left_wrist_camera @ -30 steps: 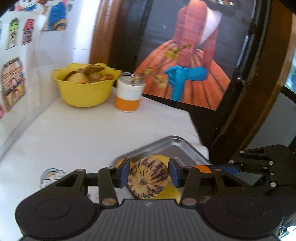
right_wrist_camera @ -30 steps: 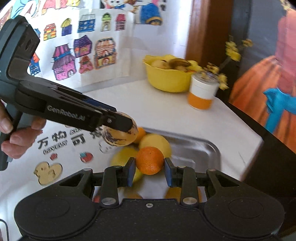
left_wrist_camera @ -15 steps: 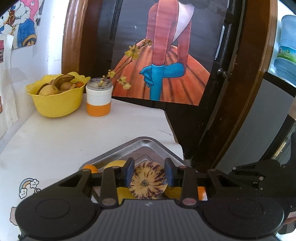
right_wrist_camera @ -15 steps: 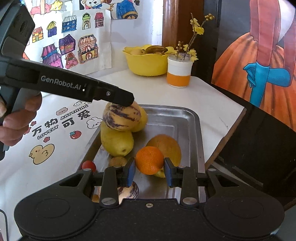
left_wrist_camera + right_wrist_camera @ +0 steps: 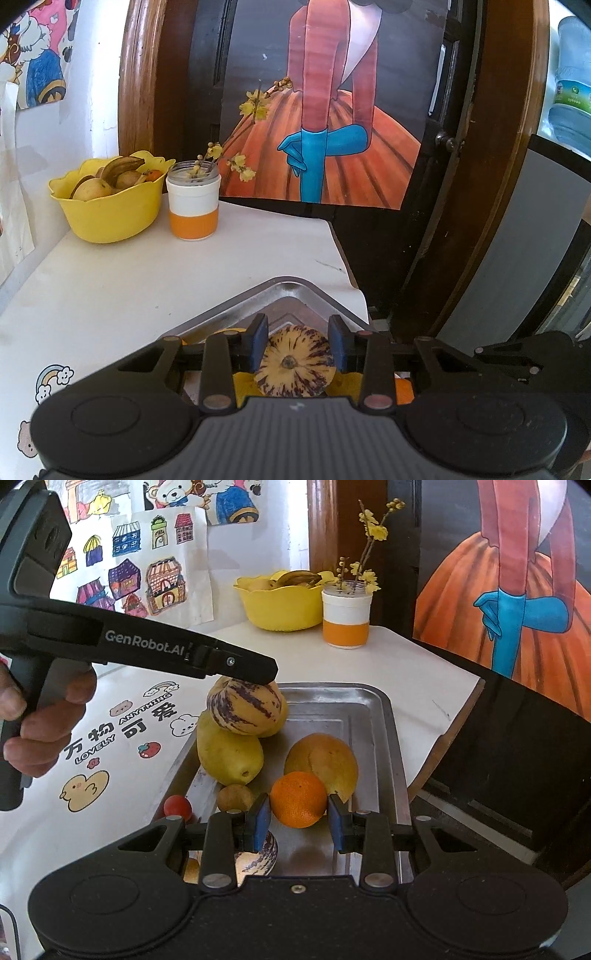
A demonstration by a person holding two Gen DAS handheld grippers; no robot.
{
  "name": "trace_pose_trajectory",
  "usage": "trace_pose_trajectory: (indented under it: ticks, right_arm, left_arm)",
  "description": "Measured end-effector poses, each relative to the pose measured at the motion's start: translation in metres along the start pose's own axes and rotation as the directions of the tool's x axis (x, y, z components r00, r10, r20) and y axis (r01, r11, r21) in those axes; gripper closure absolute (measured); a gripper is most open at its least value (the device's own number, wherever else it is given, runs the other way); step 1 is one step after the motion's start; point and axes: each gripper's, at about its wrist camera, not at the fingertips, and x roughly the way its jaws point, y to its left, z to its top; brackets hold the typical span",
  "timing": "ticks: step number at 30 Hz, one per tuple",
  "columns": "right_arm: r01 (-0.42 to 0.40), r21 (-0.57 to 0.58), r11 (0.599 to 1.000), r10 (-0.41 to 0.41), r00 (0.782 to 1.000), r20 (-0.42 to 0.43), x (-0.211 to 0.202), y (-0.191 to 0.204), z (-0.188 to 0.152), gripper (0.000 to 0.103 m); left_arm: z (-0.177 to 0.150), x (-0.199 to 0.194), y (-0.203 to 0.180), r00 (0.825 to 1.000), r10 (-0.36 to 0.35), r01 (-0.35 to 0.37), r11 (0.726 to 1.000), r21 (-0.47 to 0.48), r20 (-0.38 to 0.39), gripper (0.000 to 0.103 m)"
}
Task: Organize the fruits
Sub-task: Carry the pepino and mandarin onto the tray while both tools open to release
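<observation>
My left gripper (image 5: 298, 343) is shut on a cream melon with purple stripes (image 5: 296, 363), held above the steel tray (image 5: 295, 291). From the right wrist view the same striped melon (image 5: 245, 709) hangs under the left gripper (image 5: 258, 672), over a yellow pear (image 5: 229, 755). My right gripper (image 5: 298, 819) is shut on an orange (image 5: 298, 799), above the steel tray (image 5: 373, 716). In the tray lie a mango (image 5: 325, 760), a small brown fruit (image 5: 234, 798), a red cherry tomato (image 5: 177, 806) and a second striped melon (image 5: 258, 862) partly hidden under my fingers.
A yellow bowl (image 5: 110, 206) with a banana and other fruit stands at the table's far corner, next to a white and orange jar (image 5: 192, 205) holding yellow flower twigs. The table's right edge (image 5: 450, 731) drops beside a dark door. A person's hand (image 5: 40, 734) grips the left handle.
Both grippers have pulled back and risen with their fruit. The tray's contents now show more fully below, and the bowl and jar look farther off in the right wrist view.
</observation>
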Motion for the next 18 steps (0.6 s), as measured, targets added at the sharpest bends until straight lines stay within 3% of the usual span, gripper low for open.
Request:
trace_pose_trajectory:
  ticks: [13,15,18]
  right_arm:
    - [0.008,0.05,0.999,-0.008,1.0,0.006,0.0,-0.004,-0.004,0.067]
    - [0.008,0.058,0.998,-0.009,1.0,0.01,0.0,-0.004,-0.005,0.067]
    - [0.008,0.069,0.998,-0.009,1.0,0.015,-0.001,-0.004,-0.005,0.067]
  left_arm:
    - [0.0,0.014,-0.004,1.0,0.006,-0.006,1.0,0.002,-0.009,0.057]
    - [0.0,0.018,-0.002,1.0,-0.001,0.0,1.0,-0.01,-0.024,0.049]
    - [-0.004,0.022,0.001,0.999,-0.014,0.012,0.999,-0.03,-0.041,0.047]
